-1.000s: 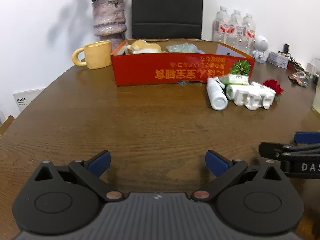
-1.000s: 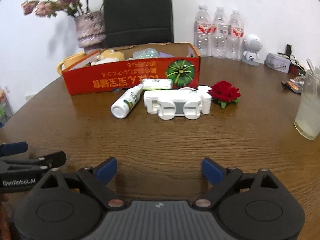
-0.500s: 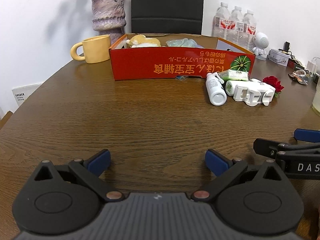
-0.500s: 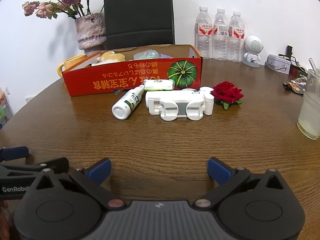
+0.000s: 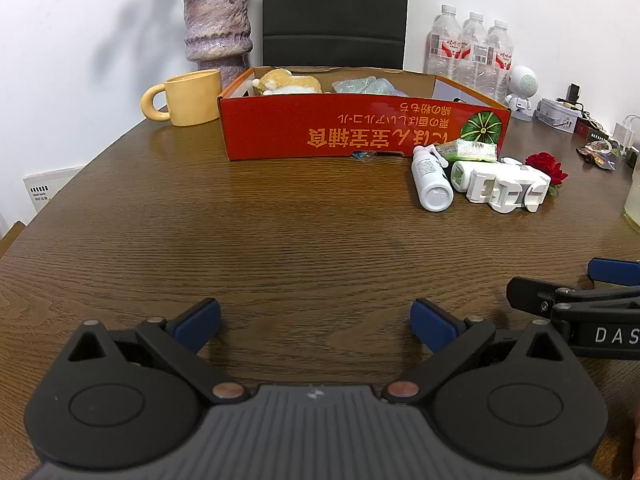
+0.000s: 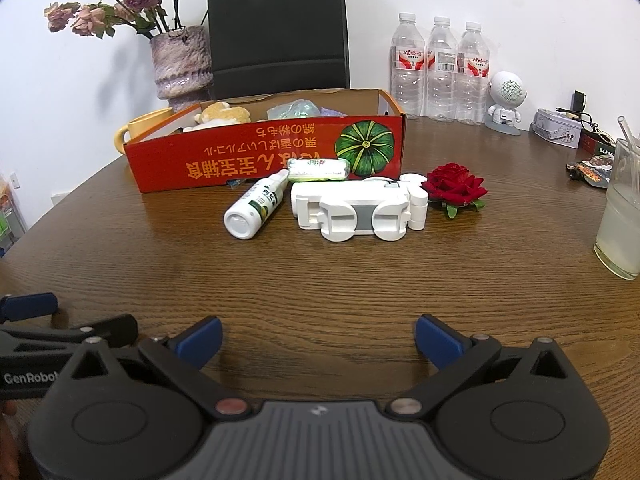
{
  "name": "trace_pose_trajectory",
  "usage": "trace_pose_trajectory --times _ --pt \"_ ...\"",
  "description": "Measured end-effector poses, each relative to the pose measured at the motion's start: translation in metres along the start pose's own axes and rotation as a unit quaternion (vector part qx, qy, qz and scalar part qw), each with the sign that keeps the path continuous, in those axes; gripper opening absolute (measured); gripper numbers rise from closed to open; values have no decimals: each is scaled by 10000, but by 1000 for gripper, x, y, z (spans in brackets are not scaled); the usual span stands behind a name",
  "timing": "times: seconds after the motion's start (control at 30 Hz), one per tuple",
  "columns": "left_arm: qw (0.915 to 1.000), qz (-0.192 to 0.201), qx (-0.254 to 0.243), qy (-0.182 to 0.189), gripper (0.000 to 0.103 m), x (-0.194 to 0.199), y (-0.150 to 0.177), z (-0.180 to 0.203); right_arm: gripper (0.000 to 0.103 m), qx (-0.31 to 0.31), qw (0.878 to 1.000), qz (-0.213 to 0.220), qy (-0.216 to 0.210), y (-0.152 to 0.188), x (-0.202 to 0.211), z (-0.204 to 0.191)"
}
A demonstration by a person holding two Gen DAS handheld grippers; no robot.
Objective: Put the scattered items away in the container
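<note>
Red box (image 6: 264, 156) holding plush toy (image 6: 222, 113) (plus clear bag (image 6: 294, 109)), left gripper (image 5: 315, 320) and right gripper (image 6: 318, 334) jaws wide, empty

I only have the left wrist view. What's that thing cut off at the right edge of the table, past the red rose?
Observer: A tall glass of pale cloudy drink with a straw, standing apart from the red rose.
Operator: And the black thing behind the box?
Observer: A black bag, with clips on its top edge.
Operator: Is my right gripper open?
Observer: Yes, the right gripper is open and holds nothing, over bare table short of the white bottle.
</note>
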State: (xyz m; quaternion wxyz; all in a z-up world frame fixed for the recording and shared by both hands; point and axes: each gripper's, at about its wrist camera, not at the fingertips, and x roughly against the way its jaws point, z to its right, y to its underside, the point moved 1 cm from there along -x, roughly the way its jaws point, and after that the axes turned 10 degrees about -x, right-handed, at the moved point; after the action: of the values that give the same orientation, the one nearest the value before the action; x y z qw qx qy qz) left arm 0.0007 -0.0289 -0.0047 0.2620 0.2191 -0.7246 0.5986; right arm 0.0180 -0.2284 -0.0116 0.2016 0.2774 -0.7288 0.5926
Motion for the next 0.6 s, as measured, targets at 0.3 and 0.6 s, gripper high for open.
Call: trace_pose_trajectory --times 0.3,0.6 --pt "10000 3 1 -1 103 0 0 0 103 -18 10000 7 -26 0 0 0" --pt "10000 6 0 0 103 0 0 0 103 -29 10000 13 -31 0 1 1"
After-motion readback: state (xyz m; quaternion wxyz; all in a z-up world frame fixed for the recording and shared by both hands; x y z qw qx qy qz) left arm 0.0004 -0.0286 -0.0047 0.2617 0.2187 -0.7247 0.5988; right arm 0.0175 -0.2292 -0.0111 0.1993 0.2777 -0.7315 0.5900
